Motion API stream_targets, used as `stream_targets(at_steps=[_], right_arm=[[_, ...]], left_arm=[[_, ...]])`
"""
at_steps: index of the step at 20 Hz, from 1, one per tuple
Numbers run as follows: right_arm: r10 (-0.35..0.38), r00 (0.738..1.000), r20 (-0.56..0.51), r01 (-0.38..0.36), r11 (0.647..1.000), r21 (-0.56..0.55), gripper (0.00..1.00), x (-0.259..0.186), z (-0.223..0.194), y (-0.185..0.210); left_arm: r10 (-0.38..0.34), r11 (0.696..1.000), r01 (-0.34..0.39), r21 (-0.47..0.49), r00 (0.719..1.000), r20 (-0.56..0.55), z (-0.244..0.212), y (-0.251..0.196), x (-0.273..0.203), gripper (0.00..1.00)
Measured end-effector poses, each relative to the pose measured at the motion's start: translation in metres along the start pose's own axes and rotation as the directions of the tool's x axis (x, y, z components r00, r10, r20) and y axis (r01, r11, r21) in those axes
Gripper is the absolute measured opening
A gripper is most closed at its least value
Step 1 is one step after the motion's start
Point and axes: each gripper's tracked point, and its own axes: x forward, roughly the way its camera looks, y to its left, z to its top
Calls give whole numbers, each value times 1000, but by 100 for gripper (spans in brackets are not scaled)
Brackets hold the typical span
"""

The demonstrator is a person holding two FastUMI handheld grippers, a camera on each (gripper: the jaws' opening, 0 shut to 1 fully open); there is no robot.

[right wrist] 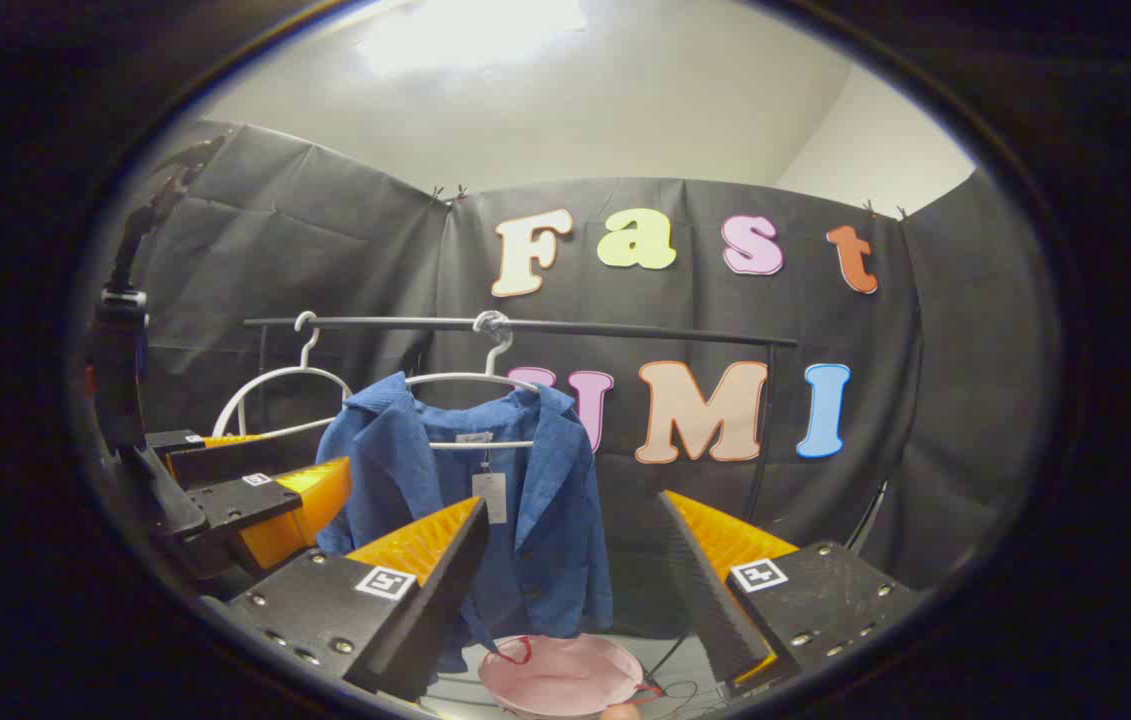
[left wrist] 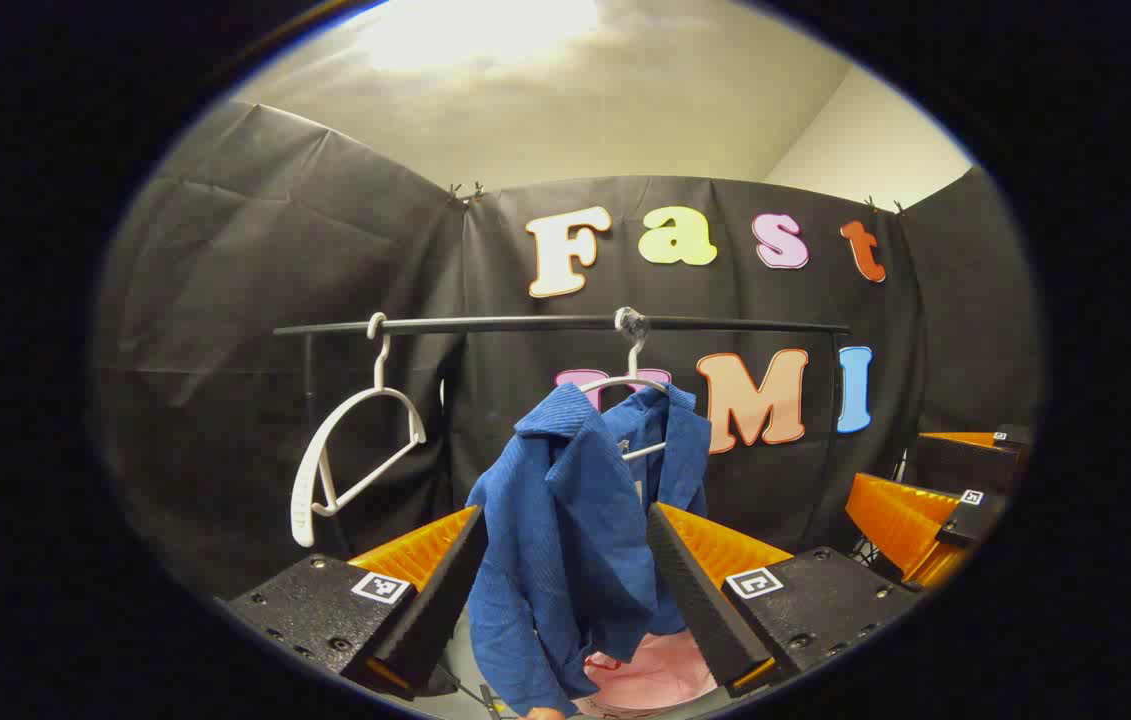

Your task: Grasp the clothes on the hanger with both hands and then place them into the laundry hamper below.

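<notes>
- Hanging from a thin black metal rail (left wrist: 565,323) that spans the booth, the blue ribbed-cloth jacket (right wrist: 465,500) sits on a white wire hanger (right wrist: 470,385); it is soft and limp, collar folded, a pale tag dangling inside.
- Standing directly below the jacket is the round pale-pink laundry hamper (right wrist: 565,675), smooth-rimmed and open at the top.
- Reaching toward the jacket's near side, the left tongs (left wrist: 565,560) are spread wide, the cloth lying between the ribbed wedge-shaped fingers but, as far as I can judge, not pinched.
- Pointing to the jacket's right edge, the right tongs (right wrist: 575,570) are likewise spread wide and grip nothing.
- A bare white plastic hanger (left wrist: 350,455) hangs tilted farther along the rail, clear of the work.
- My judgement: each pair should close on a shoulder, near the collar, so the cloth lifts evenly off the hanger; pinching only a loose front panel may drag the hanger along.
</notes>
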Motion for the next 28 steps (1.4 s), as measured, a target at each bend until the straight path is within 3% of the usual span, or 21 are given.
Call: stream_targets(at_steps=[3,4,7,8,10,11,19,21,22,23,28], right_arm=[[-9,1000,6,9,1000,-14,94,0,1,-5],[-10,1000,8,11,1000,-14,99,1,2,-7],[-11,1000,9,11,1000,-7,99,2,2,-9],[-9,1000,7,9,1000,-7,94,3,3,-9],[-6,1000,7,6,1000,-10,94,4,2,-8],[-5,1000,10,5,1000,-11,99,4,2,-9],[-1,1000,7,1,1000,-6,99,4,4,-7],[-3,1000,-2,3,1000,-4,99,4,5,-6],[-3,1000,-12,3,1000,2,94,4,5,-6],[-7,1000,-13,7,1000,6,99,5,6,-8],[-56,998,-6,56,998,24,98,4,8,-12]], left_arm=[[-16,1000,16,3,1000,1,1,-12,3,100],[-18,1000,18,5,1000,-1,0,-14,3,100],[-21,1000,21,10,1000,-13,-4,-19,3,100],[-20,1000,20,12,1000,-17,-6,-19,3,100],[-15,1000,15,17,1000,-14,-5,-19,2,100],[-10,1000,10,20,1000,-12,-4,-18,3,100],[-5,1000,5,25,1000,-8,-4,-16,2,100],[-17,1000,17,23,1000,-7,-4,-18,2,100],[-24,999,24,23,1000,-1,-4,-18,1,100],[-31,999,31,20,999,6,-3,-19,1,100],[-81,996,82,21,997,-19,-10,-23,1,100]])
